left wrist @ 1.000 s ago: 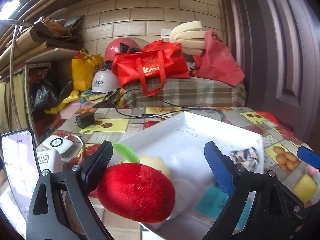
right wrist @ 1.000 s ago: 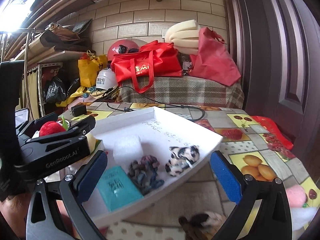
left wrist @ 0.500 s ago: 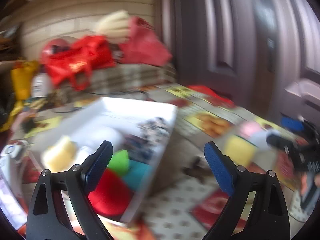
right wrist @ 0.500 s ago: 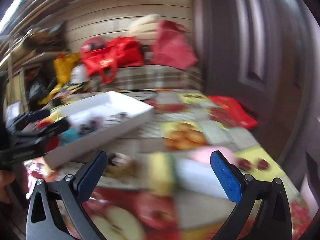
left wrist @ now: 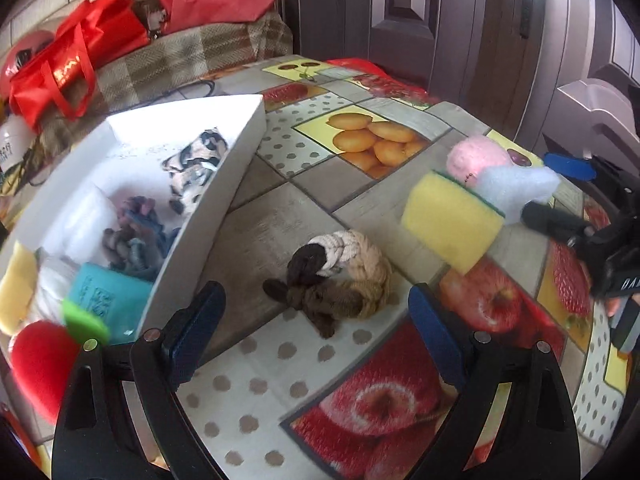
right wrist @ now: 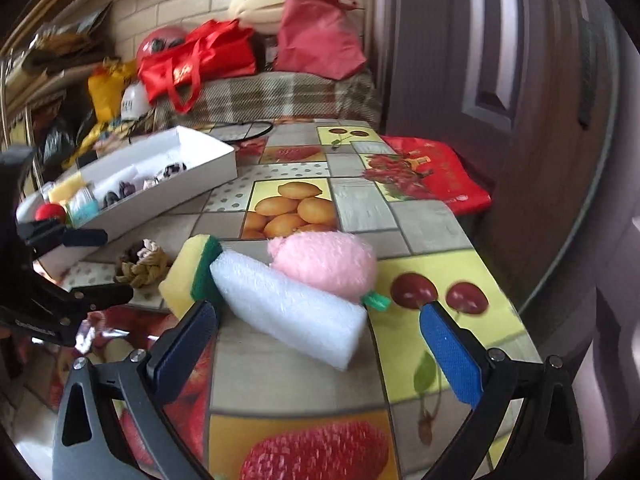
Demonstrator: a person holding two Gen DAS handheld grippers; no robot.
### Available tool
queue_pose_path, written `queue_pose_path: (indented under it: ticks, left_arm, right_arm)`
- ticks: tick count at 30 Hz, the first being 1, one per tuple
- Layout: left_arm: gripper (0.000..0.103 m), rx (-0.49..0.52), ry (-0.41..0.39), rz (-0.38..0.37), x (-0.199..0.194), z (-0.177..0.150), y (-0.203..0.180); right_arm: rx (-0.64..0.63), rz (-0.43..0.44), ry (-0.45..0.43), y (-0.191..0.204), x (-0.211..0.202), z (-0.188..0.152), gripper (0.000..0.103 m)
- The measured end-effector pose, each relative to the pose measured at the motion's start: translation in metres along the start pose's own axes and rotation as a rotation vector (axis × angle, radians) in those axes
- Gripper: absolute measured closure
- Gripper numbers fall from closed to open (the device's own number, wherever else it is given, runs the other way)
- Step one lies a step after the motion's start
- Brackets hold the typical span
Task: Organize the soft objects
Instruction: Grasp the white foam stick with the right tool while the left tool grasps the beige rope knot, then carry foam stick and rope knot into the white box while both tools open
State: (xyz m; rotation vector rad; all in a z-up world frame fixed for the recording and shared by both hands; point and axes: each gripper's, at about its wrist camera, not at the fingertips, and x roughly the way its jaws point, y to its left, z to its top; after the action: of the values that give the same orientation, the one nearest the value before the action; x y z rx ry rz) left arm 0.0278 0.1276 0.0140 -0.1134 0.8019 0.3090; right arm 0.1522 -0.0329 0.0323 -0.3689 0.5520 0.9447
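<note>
A white tray (left wrist: 236, 184) holds several soft items, among them a red plush fruit (left wrist: 36, 364) and a teal sponge (left wrist: 108, 292); the tray also shows in the right wrist view (right wrist: 192, 184). A brown and cream knotted rope toy (left wrist: 340, 280) lies on the table just ahead of my open, empty left gripper (left wrist: 316, 332). My right gripper (right wrist: 320, 344) is open and empty, just in front of a white foam block (right wrist: 292, 308). Behind the block lie a pink plush (right wrist: 328, 260) and a yellow sponge (right wrist: 188, 272).
The table has a fruit-print cloth (right wrist: 292, 208) and a rounded edge at the right. Red bags (right wrist: 200, 56) and a plaid-covered bench (right wrist: 280, 92) stand behind it. A dark door (right wrist: 500, 80) is at the right. A red packet (right wrist: 432, 172) lies on the far right edge.
Both grippers swung right, away from the tray. The left now faces the rope toy instead of the red plush fruit; the right now faces the foam block, pink plush and sponge.
</note>
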Motion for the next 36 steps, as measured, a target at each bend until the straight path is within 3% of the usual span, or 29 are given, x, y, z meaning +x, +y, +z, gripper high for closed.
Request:
queue_pose_path:
  ticks: [2, 5, 6, 7, 10, 16, 18, 22, 26, 36]
  left_arm:
    - [0.010, 0.012, 0.009, 0.017, 0.006, 0.004, -0.005]
    - [0.010, 0.048, 0.033, 0.041, 0.013, 0.008, -0.010]
    - [0.029, 0.065, 0.032, 0.029, 0.012, 0.008, -0.012]
    - [0.060, 0.085, 0.026, 0.000, 0.011, 0.008, -0.016]
    - [0.069, 0.111, -0.006, -0.001, 0.004, 0.006, -0.020]
    - [0.070, 0.085, -0.190, -0.039, -0.033, 0.000, -0.013]
    - [0.070, 0.064, -0.294, -0.036, -0.053, -0.006, -0.009]
    - [0.070, 0.033, -0.467, 0.016, -0.084, -0.019, -0.007]
    - [0.070, 0.017, -0.492, 0.070, -0.088, -0.019, -0.004]
    - [0.070, -0.012, -0.499, 0.074, -0.089, -0.020, 0.004]
  right_arm:
    - [-0.013, 0.018, 0.044, 0.002, 0.011, 0.002, 0.003]
    - [-0.018, 0.045, 0.099, 0.003, 0.020, 0.000, 0.029]
    - [-0.015, 0.053, 0.103, 0.002, 0.021, 0.000, 0.047]
    - [-0.014, 0.068, 0.098, 0.002, 0.019, 0.000, 0.062]
    - [-0.035, 0.120, 0.065, 0.005, 0.008, -0.003, 0.084]
    - [0.014, 0.105, -0.146, 0.007, -0.046, -0.016, 0.084]
    - [0.042, 0.062, -0.211, 0.006, -0.061, -0.018, 0.084]
    - [0.067, 0.058, -0.259, 0.012, -0.071, -0.020, 0.084]
    - [0.038, 0.092, -0.246, 0.031, -0.064, -0.015, 0.084]
    - [-0.012, 0.132, -0.253, 0.063, -0.049, -0.006, 0.084]
